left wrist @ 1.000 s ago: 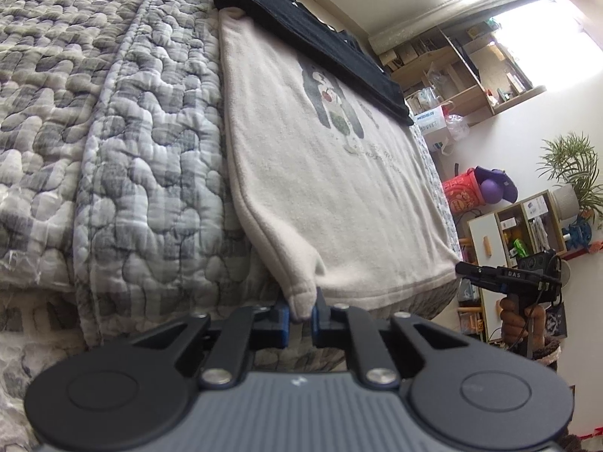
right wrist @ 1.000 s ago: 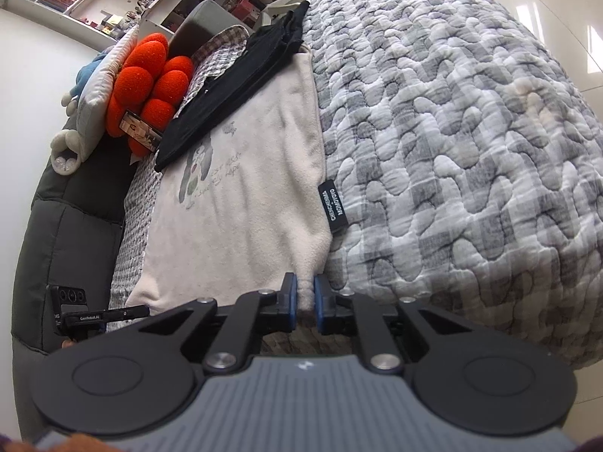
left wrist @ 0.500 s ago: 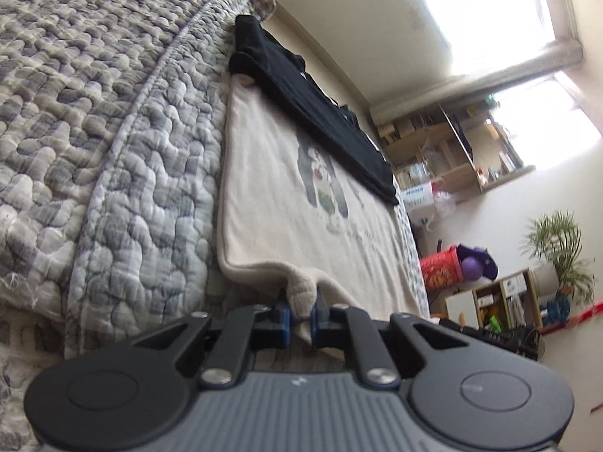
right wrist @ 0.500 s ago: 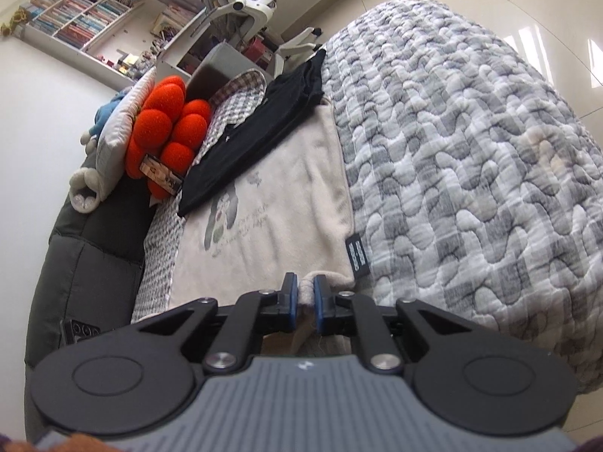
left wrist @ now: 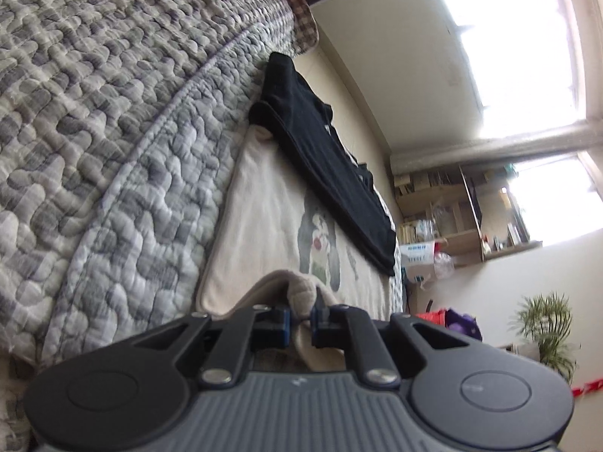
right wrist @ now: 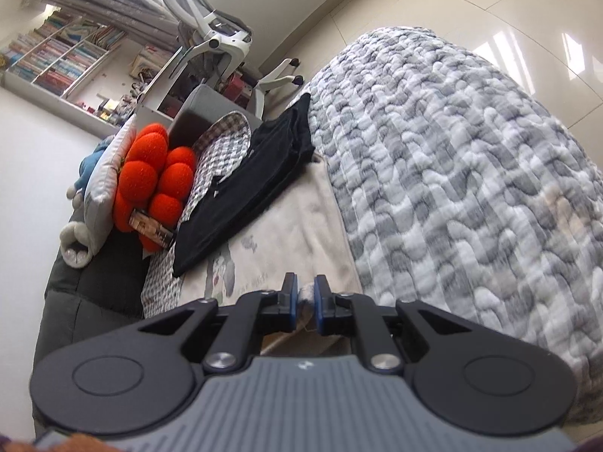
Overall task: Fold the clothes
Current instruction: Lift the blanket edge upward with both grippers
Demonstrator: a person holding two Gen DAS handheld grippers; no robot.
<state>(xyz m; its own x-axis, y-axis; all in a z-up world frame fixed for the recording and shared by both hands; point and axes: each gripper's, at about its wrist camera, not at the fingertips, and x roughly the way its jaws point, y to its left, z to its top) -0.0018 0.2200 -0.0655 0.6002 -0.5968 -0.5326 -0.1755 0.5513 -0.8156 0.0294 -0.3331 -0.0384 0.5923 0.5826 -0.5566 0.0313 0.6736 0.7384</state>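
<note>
the cream top (left wrist: 264, 226) lies flat on the quilt (left wrist: 113, 132) of the bed, with a printed figure on its upper face. the left gripper (left wrist: 300, 319) is clenched on a bunched corner of the top, the cloth pinched between its blue pads and lifted off the quilt so that the near hem curls up and over. the right gripper (right wrist: 305, 303) is clamped on another near corner of the top (right wrist: 294, 233), a small wad of cloth caught between its fingers.

beyond the top, along its far edge and partly over it, lies a black garment (left wrist: 324, 165), stretched out in a long strip. in the right wrist view the black garment (right wrist: 245, 192) runs between the top and a checked pillow (right wrist: 222, 147). just past the pillow, further from the top, sits a red plush (right wrist: 154, 177) of round balls. a white chair (right wrist: 211, 34) stands well beyond the black garment, near the bookshelves (right wrist: 60, 60). in the left wrist view a plant (left wrist: 546, 327) stands off the bed, far from the top.
</note>
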